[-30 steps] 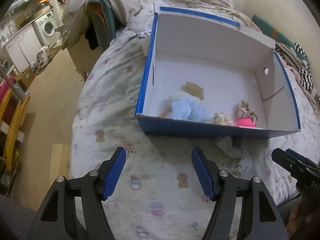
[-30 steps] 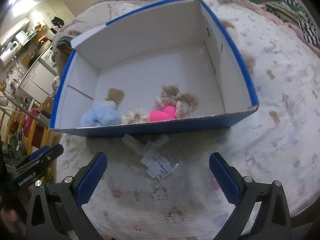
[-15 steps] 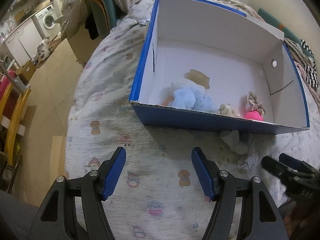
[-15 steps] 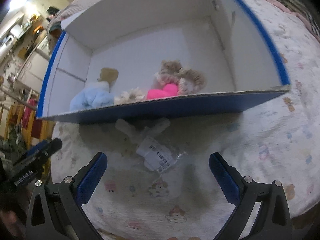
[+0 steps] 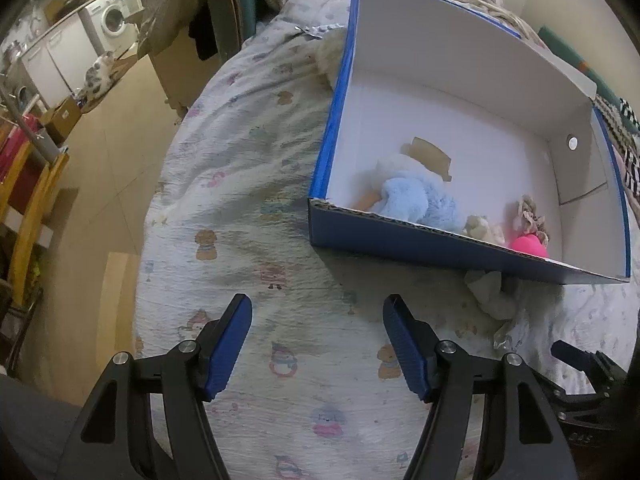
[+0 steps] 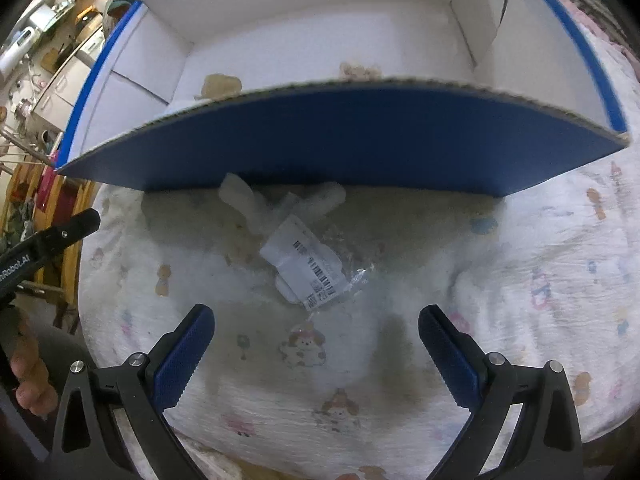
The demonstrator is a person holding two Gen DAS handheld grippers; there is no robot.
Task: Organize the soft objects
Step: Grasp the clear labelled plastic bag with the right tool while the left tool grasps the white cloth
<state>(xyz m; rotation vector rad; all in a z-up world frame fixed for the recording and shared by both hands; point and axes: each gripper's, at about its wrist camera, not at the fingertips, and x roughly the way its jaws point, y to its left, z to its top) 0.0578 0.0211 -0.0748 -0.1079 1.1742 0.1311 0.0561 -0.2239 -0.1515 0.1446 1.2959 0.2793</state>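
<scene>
A blue cardboard box (image 5: 400, 242) with a white inside stands on the bed. In it lie a light-blue plush (image 5: 416, 202), a small beige plush (image 5: 482, 230) and a pink toy (image 5: 528, 245). A soft white toy in a clear bag with a barcode label (image 6: 308, 266) lies on the quilt against the box's front wall (image 6: 360, 144); it also shows in the left wrist view (image 5: 490, 290). My right gripper (image 6: 316, 354) is open just short of the bag. My left gripper (image 5: 318, 344) is open and empty over the quilt, left of the box.
The patterned quilt (image 5: 240, 184) covers the bed, whose left edge drops to the floor (image 5: 100, 152). A fluffy cream thing (image 5: 329, 56) lies by the box's far left side. Folded blankets (image 5: 624, 136) lie right of the box. Chairs and kitchen units stand far left.
My right gripper has dropped low and moved toward the bagged toy, so the box's front wall now hides most toys. My left gripper has shifted left; the box sits further right in its view.
</scene>
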